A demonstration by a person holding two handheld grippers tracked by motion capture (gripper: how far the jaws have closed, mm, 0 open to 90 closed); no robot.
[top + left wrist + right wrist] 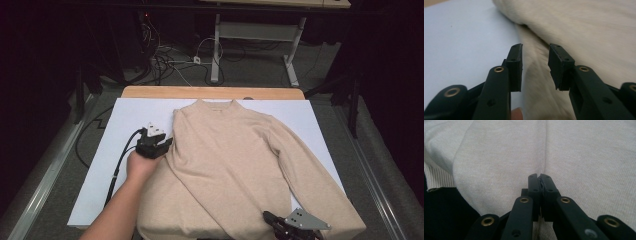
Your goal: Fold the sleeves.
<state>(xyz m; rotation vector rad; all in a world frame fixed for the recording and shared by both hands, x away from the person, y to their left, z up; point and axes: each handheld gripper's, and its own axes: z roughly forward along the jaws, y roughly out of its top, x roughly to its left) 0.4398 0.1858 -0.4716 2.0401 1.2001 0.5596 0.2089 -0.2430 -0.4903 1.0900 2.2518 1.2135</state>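
A beige sweater point(225, 150) lies flat on a white sheet point(125, 115), collar toward the far edge. My left gripper point(168, 143) is at the sweater's left side, held in a hand. Its jaws stand open point(535, 53) astride a folded edge of the knit point(586, 30), and the pads do not press on it. My right gripper point(271, 219) is at the sweater's near hem. In the right gripper view its jaws point(540, 177) are pressed together on a crease of the fabric point(499, 157). A ribbed band point(436, 180) shows at the left.
The sheet covers a wooden table point(210, 92). The sweater's right sleeve point(320, 180) runs toward the near right corner. Beyond the table are loose cables point(170, 60) on the floor and a white table frame point(217, 45). A black cable point(117, 165) trails from the left gripper.
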